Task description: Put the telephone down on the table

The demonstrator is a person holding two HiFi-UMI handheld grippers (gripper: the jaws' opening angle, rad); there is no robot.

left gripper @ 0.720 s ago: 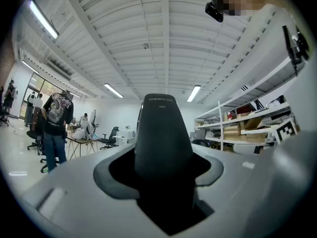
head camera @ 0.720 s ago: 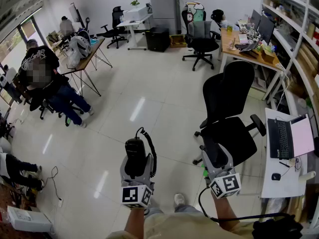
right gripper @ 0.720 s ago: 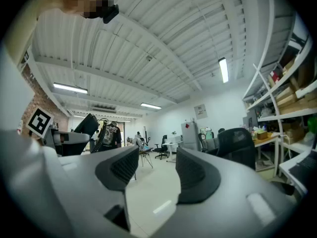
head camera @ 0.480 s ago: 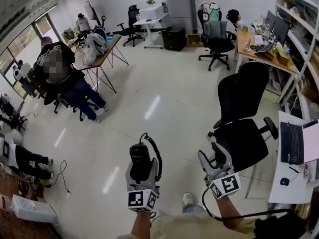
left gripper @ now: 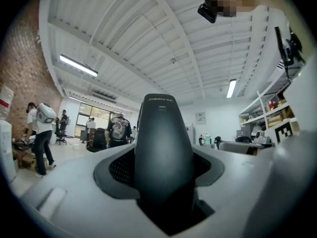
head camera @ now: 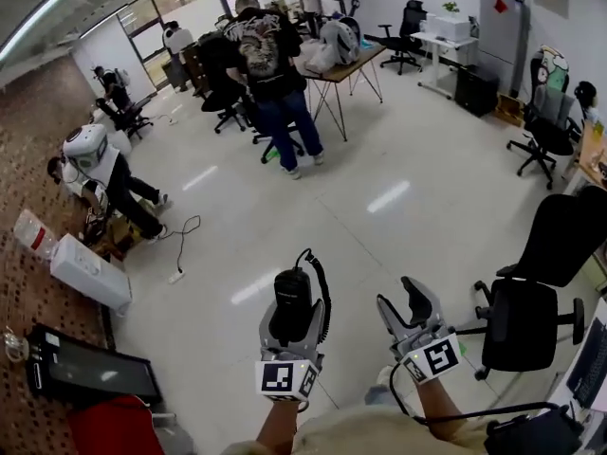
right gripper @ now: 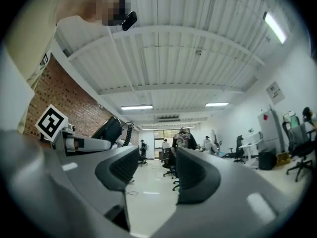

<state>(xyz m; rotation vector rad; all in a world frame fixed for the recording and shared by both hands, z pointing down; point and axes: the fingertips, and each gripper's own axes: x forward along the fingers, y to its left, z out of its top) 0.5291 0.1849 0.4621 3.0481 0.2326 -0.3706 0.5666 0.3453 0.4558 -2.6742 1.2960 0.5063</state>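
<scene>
Left tongs [head camera: 293,318] clamp telephone [head camera: 290,294] — right tongs [head camera: 404,300] gaping, empty.

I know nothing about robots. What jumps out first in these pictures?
A black telephone handset with a coiled cord stands clamped in the left gripper, low in the head view. Beside it, the right gripper is open and empty. Beyond, people gather round a table at the far end of a shiny white office floor.
</scene>
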